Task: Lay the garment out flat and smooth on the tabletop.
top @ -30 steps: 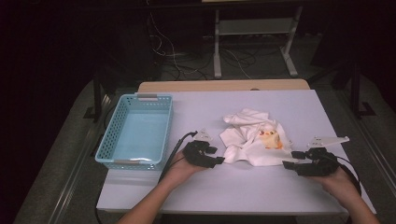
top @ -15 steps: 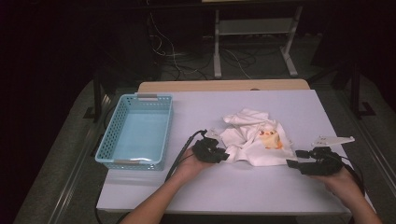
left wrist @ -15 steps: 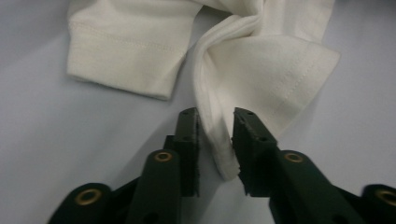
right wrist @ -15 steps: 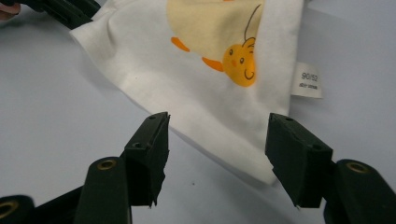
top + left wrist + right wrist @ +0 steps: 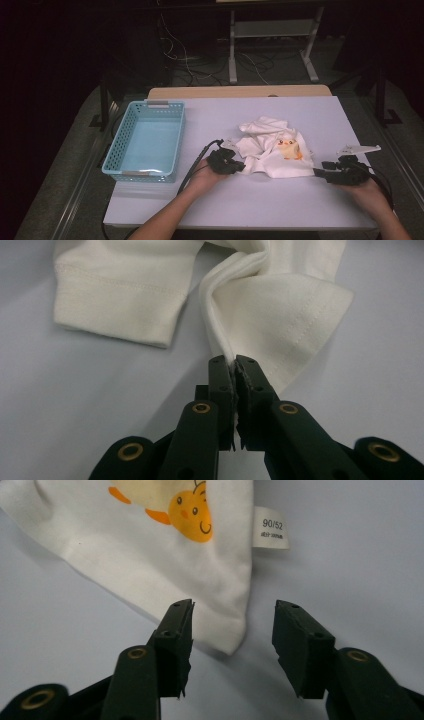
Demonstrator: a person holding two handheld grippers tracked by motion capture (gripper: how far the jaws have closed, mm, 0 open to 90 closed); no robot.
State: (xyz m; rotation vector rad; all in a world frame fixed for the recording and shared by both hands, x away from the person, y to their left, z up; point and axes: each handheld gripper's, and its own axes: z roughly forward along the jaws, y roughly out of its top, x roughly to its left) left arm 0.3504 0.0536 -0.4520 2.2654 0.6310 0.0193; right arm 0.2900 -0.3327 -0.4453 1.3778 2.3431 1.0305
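Garment being gripped near the tabletop's front edge.
Left gripper (image 5: 234, 365) is pinching a fold of the shirt (image 5: 272, 150); right gripper (image 5: 234, 625), jaws closing but apart, is straddling its corner.

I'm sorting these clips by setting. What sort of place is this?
Probably a lab or recording room, not a home: a bare white table, loose cables on the dark floor, and a white metal stand behind it.
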